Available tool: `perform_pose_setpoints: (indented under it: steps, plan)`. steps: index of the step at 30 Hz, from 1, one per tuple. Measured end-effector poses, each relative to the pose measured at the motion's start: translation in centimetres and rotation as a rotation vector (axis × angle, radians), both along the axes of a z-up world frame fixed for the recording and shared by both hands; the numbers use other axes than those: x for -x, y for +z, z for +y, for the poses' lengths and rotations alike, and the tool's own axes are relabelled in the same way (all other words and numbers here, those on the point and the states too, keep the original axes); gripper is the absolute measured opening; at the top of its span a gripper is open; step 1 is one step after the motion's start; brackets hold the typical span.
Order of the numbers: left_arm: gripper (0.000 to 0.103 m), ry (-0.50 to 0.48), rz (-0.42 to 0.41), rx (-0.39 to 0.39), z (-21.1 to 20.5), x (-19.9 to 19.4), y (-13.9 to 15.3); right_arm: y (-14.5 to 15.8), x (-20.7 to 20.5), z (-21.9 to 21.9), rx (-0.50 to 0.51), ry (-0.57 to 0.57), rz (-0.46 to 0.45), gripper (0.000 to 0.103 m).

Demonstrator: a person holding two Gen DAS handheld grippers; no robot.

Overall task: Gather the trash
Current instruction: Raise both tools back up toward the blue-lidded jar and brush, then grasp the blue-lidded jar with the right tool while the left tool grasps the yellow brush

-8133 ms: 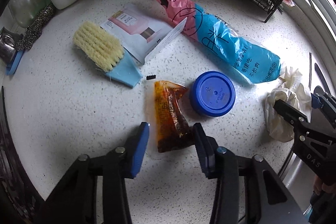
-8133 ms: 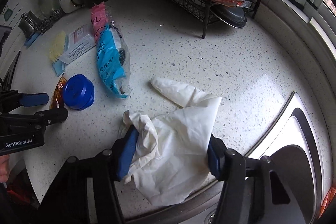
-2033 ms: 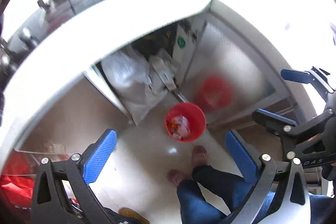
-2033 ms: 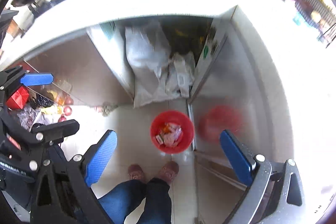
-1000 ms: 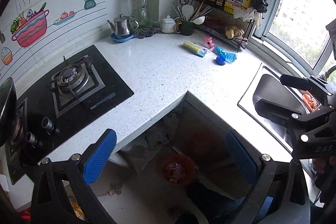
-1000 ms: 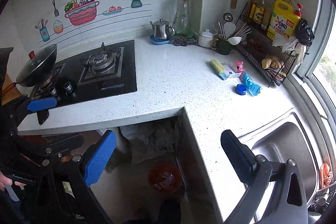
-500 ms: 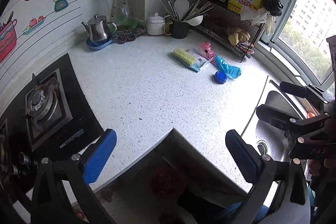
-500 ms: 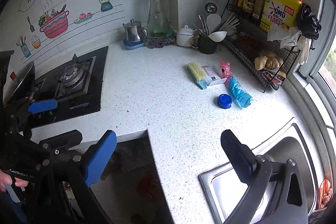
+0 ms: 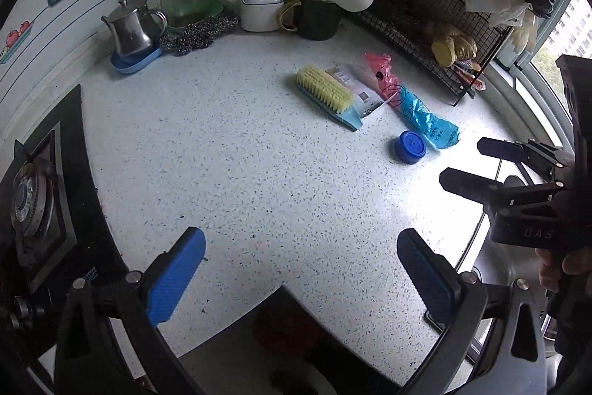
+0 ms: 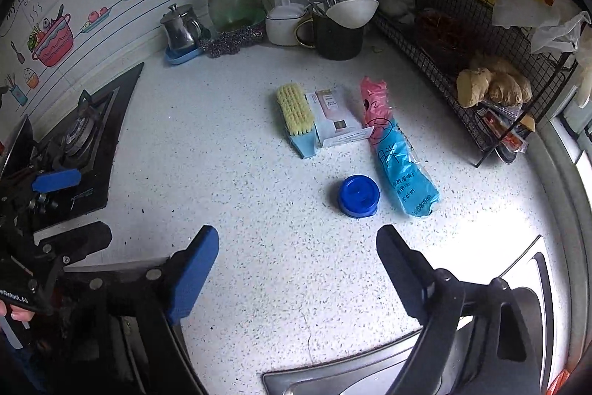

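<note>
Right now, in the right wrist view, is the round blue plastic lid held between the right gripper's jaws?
No, the round blue plastic lid lies on the speckled white countertop, beyond the empty open jaws of the right gripper.

1. Speckled white table (image 10: 229, 173), nothing on it right under the tool.
2. Just ahead of the right tool: blue lid (image 10: 359, 196), with a blue-and-pink bag (image 10: 397, 158) touching its right side.
3. Further ahead: scrub brush (image 10: 296, 115) beside a small box (image 10: 335, 119).
4. Far back: kettle (image 10: 181, 28), white pot (image 10: 285, 21), dark utensil mug (image 10: 338, 36).
</note>
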State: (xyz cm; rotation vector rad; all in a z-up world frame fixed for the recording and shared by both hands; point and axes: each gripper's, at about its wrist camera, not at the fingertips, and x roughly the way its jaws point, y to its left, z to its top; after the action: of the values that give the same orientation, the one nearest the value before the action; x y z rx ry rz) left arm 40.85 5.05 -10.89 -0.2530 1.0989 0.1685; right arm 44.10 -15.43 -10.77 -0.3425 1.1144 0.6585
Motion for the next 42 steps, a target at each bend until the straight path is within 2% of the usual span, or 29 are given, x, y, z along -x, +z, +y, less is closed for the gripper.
perform_pose_setpoints:
  steps: [1,4,5,12,15,17,23,25,27,30,37,42]
  plan:
    - [0.103,0.000,0.009,0.002,-0.1,-0.5,-0.4,-0.6,-0.5,0.1,0.008,0.006,0.009,0.085]
    - [0.103,-0.004,0.033,-0.001,-0.6,-2.2,-1.5,-2.3,-2.1,0.4,0.048,0.033,0.035,0.071]
    - [0.103,-0.006,0.040,-0.002,-0.7,-2.8,-1.8,-2.9,-2.6,0.5,0.060,0.042,0.041,0.070]
    - [0.103,-0.003,0.080,-0.007,-0.8,-5.1,-3.6,-5.7,-5.1,0.4,0.096,0.049,0.086,0.063]
    - [0.103,0.001,0.091,-0.004,-0.7,-5.4,-4.1,-6.1,-5.5,0.6,0.109,0.057,0.076,0.061]
    - [0.103,-0.004,0.099,-0.009,-0.8,-5.6,-4.3,-6.3,-5.8,0.7,0.115,0.053,0.071,0.055]
    - [0.103,-0.023,0.111,-0.025,-0.8,-5.6,-4.3,-6.5,-5.9,1.3,0.120,0.066,0.073,0.052]
    - [0.103,-0.028,0.108,-0.030,-0.7,-5.7,-4.1,-7.5,-5.9,1.0,0.130,0.063,0.085,0.050]
    - [0.103,-0.031,0.109,-0.038,-0.7,-5.8,-4.0,-7.9,-6.0,0.8,0.131,0.043,0.071,0.043]
    - [0.103,-0.031,0.106,-0.047,-0.5,-5.8,-3.8,-7.8,-5.7,0.2,0.079,0.014,0.085,0.043]
    - [0.103,-0.026,0.102,-0.058,-0.1,-6.7,-3.3,-8.0,-5.8,0.4,0.061,0.030,0.063,0.043]
    - [0.103,0.016,0.082,-0.031,0.4,-8.3,-2.8,-6.8,-4.9,-1.6,0.039,0.024,0.065,0.043]
